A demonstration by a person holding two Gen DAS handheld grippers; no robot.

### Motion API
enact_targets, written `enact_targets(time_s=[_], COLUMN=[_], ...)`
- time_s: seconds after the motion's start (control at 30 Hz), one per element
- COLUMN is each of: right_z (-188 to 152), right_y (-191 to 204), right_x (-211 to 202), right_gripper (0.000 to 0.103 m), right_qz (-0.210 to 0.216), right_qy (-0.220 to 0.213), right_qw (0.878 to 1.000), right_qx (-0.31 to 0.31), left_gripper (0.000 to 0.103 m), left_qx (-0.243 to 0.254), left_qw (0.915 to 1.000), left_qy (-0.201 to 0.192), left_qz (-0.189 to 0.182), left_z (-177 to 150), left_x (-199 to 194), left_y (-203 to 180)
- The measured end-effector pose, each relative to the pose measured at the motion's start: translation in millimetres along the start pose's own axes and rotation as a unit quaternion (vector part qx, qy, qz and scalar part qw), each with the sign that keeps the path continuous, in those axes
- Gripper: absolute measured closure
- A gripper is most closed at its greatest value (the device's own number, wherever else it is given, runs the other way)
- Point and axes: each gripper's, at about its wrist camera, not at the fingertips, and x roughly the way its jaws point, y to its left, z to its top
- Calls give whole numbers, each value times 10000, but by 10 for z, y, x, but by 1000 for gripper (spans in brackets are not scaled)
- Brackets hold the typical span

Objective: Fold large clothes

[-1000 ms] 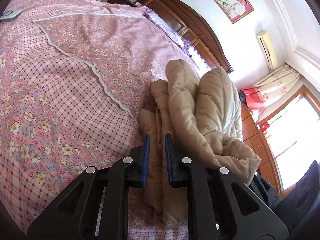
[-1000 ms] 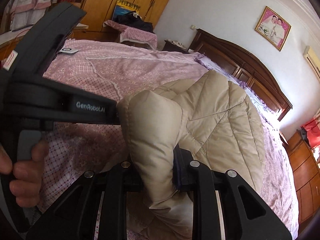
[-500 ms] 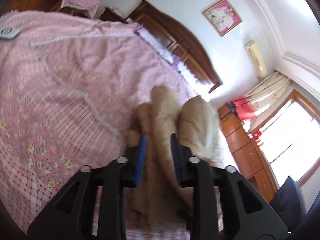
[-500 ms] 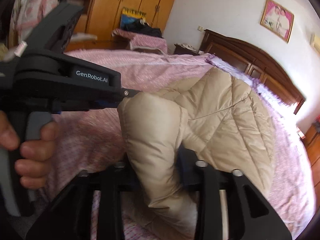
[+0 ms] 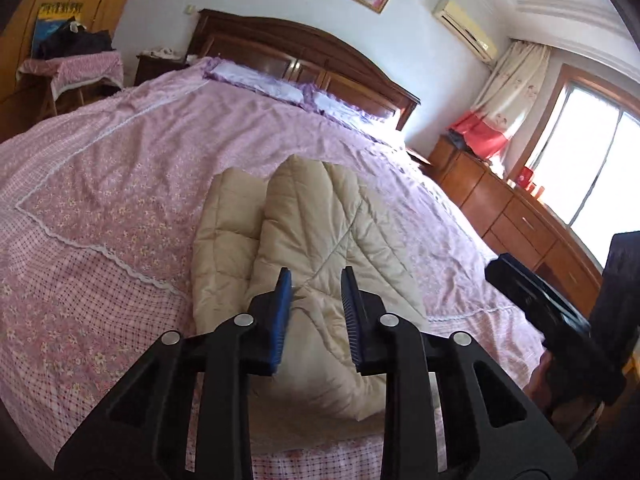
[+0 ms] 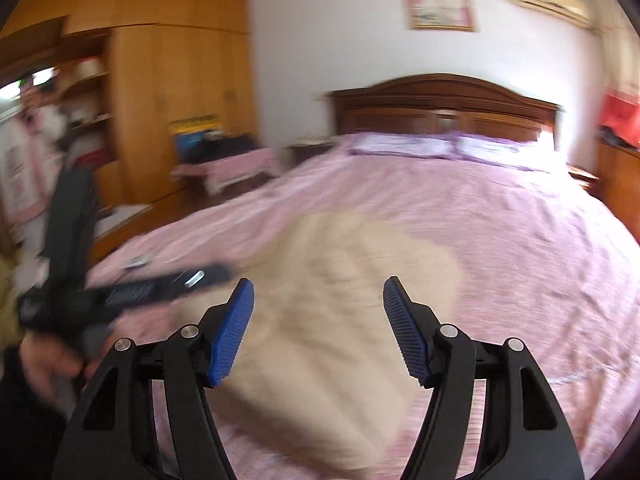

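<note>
A beige quilted jacket (image 5: pixel 308 232) lies folded on the pink bed (image 5: pixel 120 168), near its front edge. It also shows, blurred, in the right wrist view (image 6: pixel 340 300). My left gripper (image 5: pixel 316 280) is open and empty, raised just above the jacket's near end. My right gripper (image 6: pixel 318 292) is wide open and empty, held above the jacket. The left gripper shows blurred at the left of the right wrist view (image 6: pixel 120 292), and the right gripper at the right edge of the left wrist view (image 5: pixel 560 312).
A dark wooden headboard (image 5: pixel 312 56) and pillows (image 5: pixel 280 88) stand at the bed's far end. A wooden dresser (image 5: pixel 520 216) stands by the window on the right. A wardrobe (image 6: pixel 160 100) and a covered small table (image 6: pixel 228 164) stand on the left.
Both grippers have let go of the jacket, opened and pulled back. The jacket now lies folded flat on the bed. Both views have swung up toward the headboard.
</note>
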Motion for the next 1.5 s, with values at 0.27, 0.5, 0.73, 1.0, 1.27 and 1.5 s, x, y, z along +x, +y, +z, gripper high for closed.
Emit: enact_targets(time_s=[0.27, 0.5, 0.73, 1.0, 1.27, 1.5], right_z=[-251, -599, -676, -669, -573, -686], right_y=[-366, -354, -373, -477, -929, -1044], right_x=[568, 889, 1001, 981, 946, 1202], right_gripper=[38, 40, 37, 32, 5, 5], right_qz=[-538, -445, -329, -160, 618, 796], right_qy=[539, 879, 995, 1020, 952, 1444], right_qw=[9952, 9928, 9921, 9904, 9766, 9634], right_qx=[617, 688, 697, 919, 1829, 2113], left_gripper=[87, 86, 85, 72, 5, 5], left_qx=[-173, -359, -439, -718, -782, -1498], left_qw=[9980, 9960, 9946, 9937, 9950, 9701], left_qy=[42, 541, 699, 545, 494, 1596], left_qz=[606, 615, 634, 660, -387, -1051], left_z=[-207, -490, -580, -446, -24, -237], left_x=[109, 340, 424, 302, 224, 837], left_y=[192, 424, 458, 408, 570, 918])
